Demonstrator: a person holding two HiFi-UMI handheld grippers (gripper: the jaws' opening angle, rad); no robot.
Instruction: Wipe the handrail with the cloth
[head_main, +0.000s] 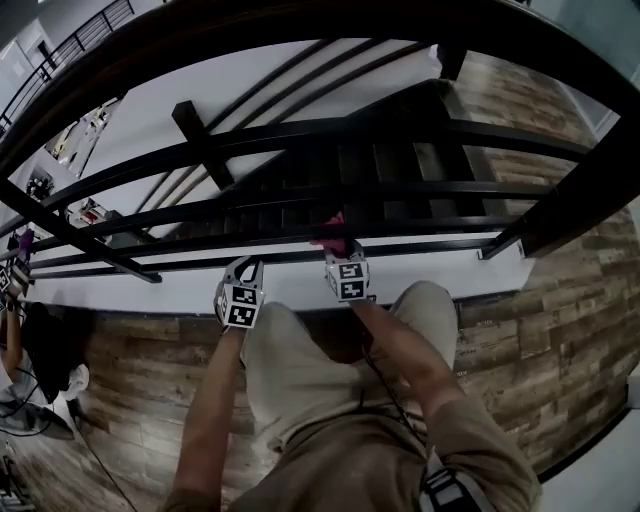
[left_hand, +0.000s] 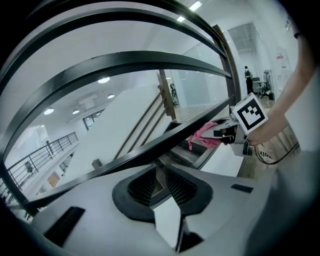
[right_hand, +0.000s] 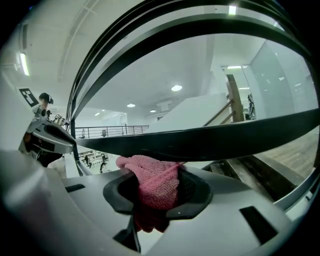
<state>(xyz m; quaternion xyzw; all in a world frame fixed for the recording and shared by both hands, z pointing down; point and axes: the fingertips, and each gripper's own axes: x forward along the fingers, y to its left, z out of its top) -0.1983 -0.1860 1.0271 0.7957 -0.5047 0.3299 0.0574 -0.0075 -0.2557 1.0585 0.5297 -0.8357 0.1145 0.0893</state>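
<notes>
The right gripper (right_hand: 156, 200) has its jaws clenched on the bunched pink cloth (right_hand: 152, 185), which fills the gap between them and reaches up to a low black bar of the handrail (right_hand: 225, 137). The left gripper (left_hand: 161, 182) is close beside it, jaws slightly parted and empty.

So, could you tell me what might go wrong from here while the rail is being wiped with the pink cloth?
1. The pink cloth is only bunched in the right hand-held gripper beside open rails; if it slips it could drop onto the stairs below.
2. Little cloth shows past the jaws, so the gripper itself might scrape the black rail.
3. The left hand-held gripper, empty, sits close by and could bump the right one.
</notes>
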